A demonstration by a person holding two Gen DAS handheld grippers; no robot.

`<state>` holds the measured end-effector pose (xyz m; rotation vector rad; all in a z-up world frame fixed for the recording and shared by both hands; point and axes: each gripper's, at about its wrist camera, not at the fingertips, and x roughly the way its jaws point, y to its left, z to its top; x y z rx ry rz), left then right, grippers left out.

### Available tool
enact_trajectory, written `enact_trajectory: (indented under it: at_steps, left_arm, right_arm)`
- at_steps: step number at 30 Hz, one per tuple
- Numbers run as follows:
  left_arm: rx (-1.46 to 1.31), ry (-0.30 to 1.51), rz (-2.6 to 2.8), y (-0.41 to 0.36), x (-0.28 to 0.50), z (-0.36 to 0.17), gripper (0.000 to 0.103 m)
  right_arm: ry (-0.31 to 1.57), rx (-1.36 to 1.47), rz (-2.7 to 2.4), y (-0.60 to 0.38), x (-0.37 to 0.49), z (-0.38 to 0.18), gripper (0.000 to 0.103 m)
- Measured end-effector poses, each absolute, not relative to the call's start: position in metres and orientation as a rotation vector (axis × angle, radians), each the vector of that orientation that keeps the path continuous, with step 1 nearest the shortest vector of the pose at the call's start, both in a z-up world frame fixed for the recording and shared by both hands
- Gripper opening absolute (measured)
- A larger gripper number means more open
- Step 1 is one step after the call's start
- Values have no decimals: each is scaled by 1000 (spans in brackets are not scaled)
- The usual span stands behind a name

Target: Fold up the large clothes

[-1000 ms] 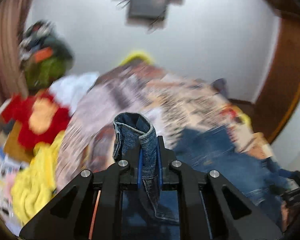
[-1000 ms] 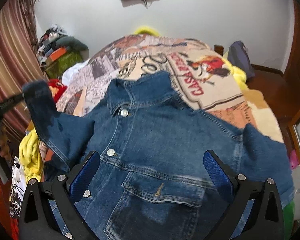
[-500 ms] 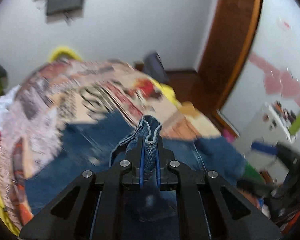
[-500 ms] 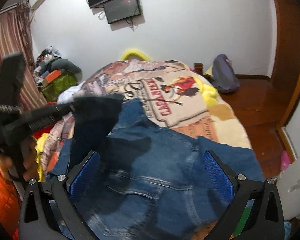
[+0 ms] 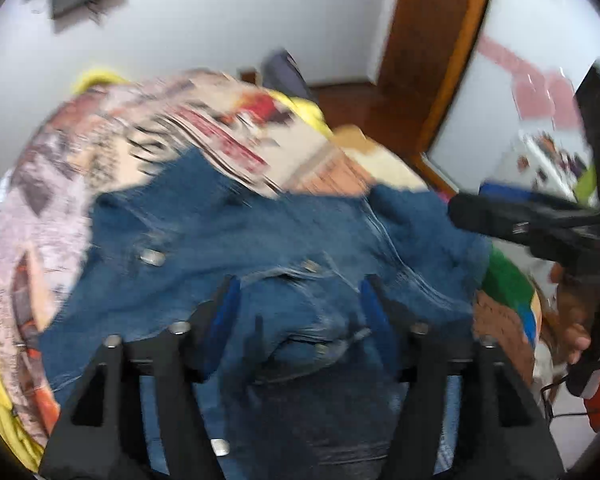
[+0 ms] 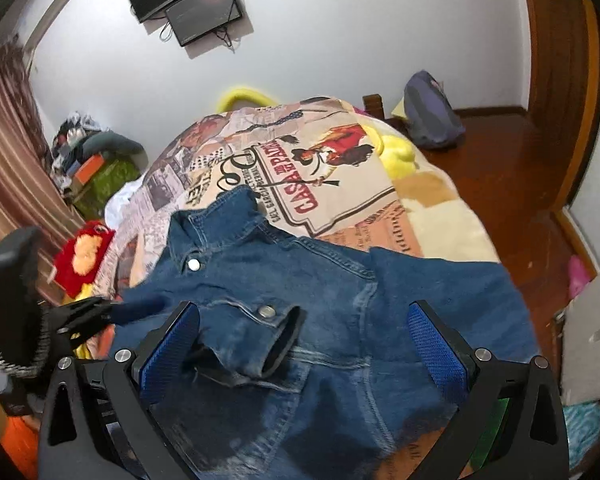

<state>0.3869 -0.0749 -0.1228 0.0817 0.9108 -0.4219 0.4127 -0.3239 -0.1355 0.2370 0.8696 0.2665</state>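
Denim cuff freed: my left gripper has just spread its fingers, dropping the sleeve across the chest of the blue denim jacket. My right gripper hovers spread and empty, so that side's sleeve fold looks done on the printed bedspread.

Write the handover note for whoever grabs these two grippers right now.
Left gripper: jaws have just been opening, nothing pinched; the sleeve cuff lies dropped across the jacket's front.
Right gripper: open, empty, above the chest.
Denim jacket: face up on the printed bedspread, collar towards the wall.
Done: one sleeve folded in.
Left: the other sleeve, spread out to the side, then fold the body.
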Motion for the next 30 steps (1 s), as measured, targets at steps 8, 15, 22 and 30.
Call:
enact_trajectory:
  at_steps: [8, 15, 22, 30]
  left_arm:
    - [120, 801, -106, 45, 375, -114, 90]
    - [42, 952, 53, 137, 360, -172, 90]
    - [-53, 1073, 173, 187, 341, -231, 90]
    - [-171, 1100, 192, 206, 333, -248, 90]
  right_arm:
    - [1061, 307, 355, -287, 453, -174, 103]
    - [1245, 260, 350, -250, 481, -234, 103]
    - [1359, 250, 393, -230, 491, -272, 81]
    - [1249, 21, 402, -203, 488, -249, 31]
